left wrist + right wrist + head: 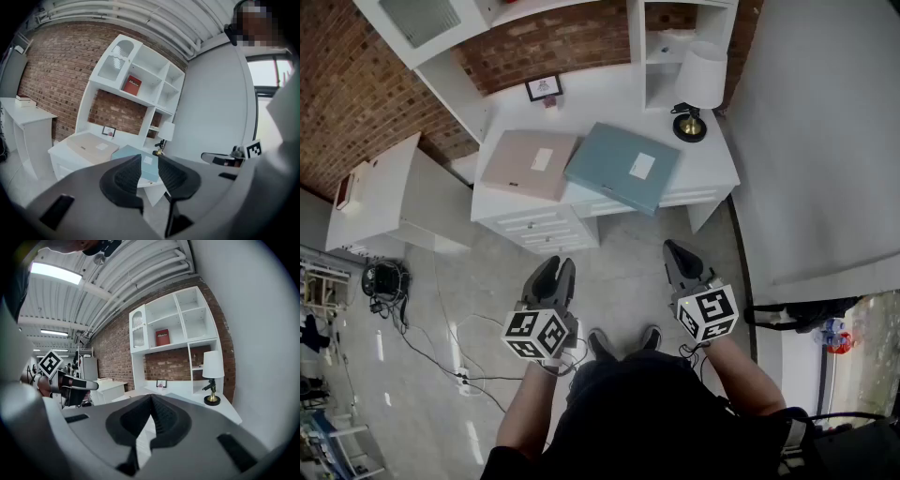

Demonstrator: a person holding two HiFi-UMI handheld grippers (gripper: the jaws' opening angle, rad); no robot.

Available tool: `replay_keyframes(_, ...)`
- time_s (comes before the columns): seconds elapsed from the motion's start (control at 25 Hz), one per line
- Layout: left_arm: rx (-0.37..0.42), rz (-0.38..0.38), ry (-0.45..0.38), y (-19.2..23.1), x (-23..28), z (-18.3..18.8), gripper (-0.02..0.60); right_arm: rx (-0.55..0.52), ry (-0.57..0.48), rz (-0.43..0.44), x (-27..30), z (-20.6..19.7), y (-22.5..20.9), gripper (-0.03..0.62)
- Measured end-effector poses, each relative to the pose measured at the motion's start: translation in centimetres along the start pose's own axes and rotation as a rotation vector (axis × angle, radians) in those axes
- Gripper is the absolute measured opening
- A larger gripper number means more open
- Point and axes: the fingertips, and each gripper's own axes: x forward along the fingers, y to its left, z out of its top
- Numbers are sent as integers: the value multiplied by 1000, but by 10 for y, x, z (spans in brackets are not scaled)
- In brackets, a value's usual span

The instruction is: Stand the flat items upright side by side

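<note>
Two flat items lie on the white desk (703, 173): a beige box (529, 164) at left and a teal box (623, 167) at right, its left edge resting over the beige one. Each carries a small white label. The left gripper view shows the beige box (91, 146) and the teal box (143, 164) lying flat. My left gripper (555, 272) hangs over the floor well short of the desk, jaws a little apart with nothing between them. My right gripper (678, 251) is also short of the desk, shut and empty.
A lamp (698, 84) stands at the desk's back right, a small framed picture (544, 88) at the back. White shelves (140, 84) hold a red book (132, 85). A white side table (380, 192) stands left; cables (441, 347) lie on the floor.
</note>
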Motion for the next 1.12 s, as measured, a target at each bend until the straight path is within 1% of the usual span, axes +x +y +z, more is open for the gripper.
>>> replay_keyframes(0.12, 4, -12, -3, 6, -5, 1, 109, -12, -3, -8, 2, 1, 7, -2)
replay_keyframes(0.28, 13, -18, 0, 14, -15, 3, 109, -6, 6, -19, -1, -2, 20, -1)
replay_keyframes(0.44, 31, -40, -5, 19, -19, 8, 109, -4, -5, -35, 0, 1, 32, -2)
replay_keyframes(0.48, 34, -42, -6, 22, -22, 8, 109, 9, -18, -38, 0, 2, 35, -2)
replay_keyframes(0.56, 40, -45, -11, 28, -26, 10, 109, 69, -46, -51, 1, 4, 36, 0)
replay_keyframes(0.64, 49, -48, -20, 36, -31, 14, 109, 139, -50, -75, 4, 3, 33, 0)
replay_keyframes(0.68, 57, -48, -26, 40, -35, 18, 109, 155, -46, -88, 5, 3, 32, 4)
replay_keyframes(0.76, 84, -38, -50, 52, -42, 27, 109, 147, -46, -113, 8, 6, 32, 46)
replay_keyframes(0.84, 112, -21, -85, 67, -50, 39, 110, 144, -59, -133, 12, 12, 32, 119)
replay_keyframes(0.92, 131, -13, -106, 85, -59, 48, 119, 157, -71, -156, 16, 17, 34, 147)
replay_keyframes(0.96, 138, -14, -110, 93, -63, 51, 141, 160, -75, -169, 17, 19, 35, 158)
replay_keyframes(1.04, 143, -25, -115, 109, -69, 53, 181, 163, -83, -202, 19, 23, 37, 160)
replay_keyframes(1.12, 143, -36, -119, 122, -73, 54, 198, 177, -88, -232, 21, 23, 38, 161)
